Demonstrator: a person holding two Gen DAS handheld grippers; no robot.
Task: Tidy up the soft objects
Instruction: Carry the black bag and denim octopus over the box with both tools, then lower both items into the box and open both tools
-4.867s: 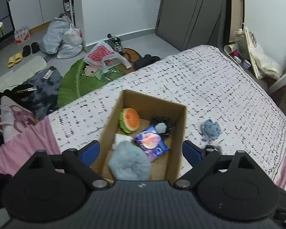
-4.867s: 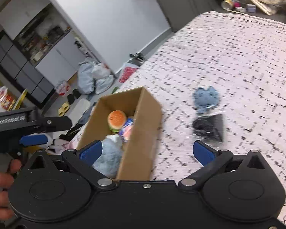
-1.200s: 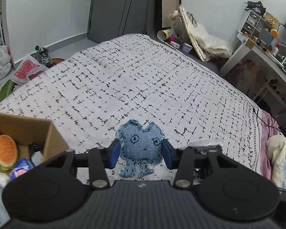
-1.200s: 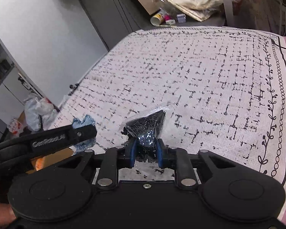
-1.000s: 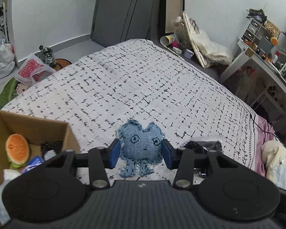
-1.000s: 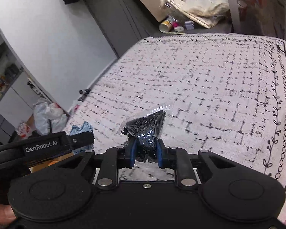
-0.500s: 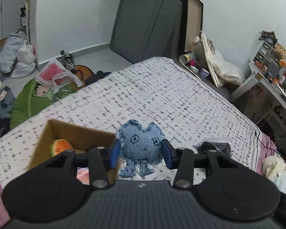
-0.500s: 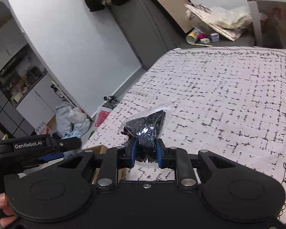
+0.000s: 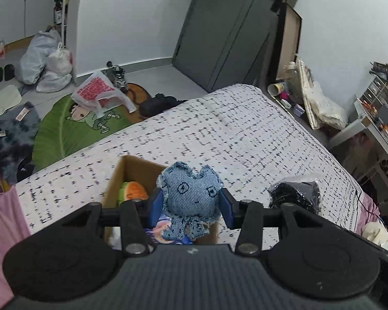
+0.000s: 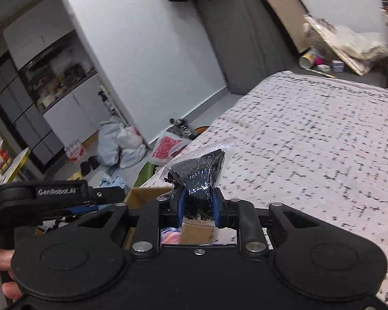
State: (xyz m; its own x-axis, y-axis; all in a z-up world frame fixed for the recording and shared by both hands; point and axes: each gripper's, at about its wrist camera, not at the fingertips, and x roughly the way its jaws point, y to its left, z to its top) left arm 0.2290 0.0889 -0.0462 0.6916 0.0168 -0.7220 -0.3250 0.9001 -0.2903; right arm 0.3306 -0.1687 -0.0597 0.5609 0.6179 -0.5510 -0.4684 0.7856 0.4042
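My left gripper (image 9: pixel 190 208) is shut on a blue denim plush toy (image 9: pixel 191 199) and holds it above the open cardboard box (image 9: pixel 134 166) on the bed. An orange and green plush (image 9: pixel 132 191) lies inside the box. My right gripper (image 10: pixel 198 206) is shut on a black item in a clear plastic bag (image 10: pixel 199 171), held above the box's near corner (image 10: pixel 196 232). That bag also shows in the left wrist view (image 9: pixel 295 193), to the right of the box. The left gripper shows at the left of the right wrist view (image 10: pixel 64 193).
The bed has a white cover with black dashes (image 9: pixel 232 134). A pink sheet (image 9: pixel 2 222) hangs at its left edge. On the floor beyond lie a green leaf rug (image 9: pixel 72 126), plastic bags (image 9: pixel 46 59) and clothes. A desk (image 9: pixel 375 126) stands at the right.
Both grippers have swung left with their loads, from over the open bed to above the box. The box has come under the denim toy and the black bag.
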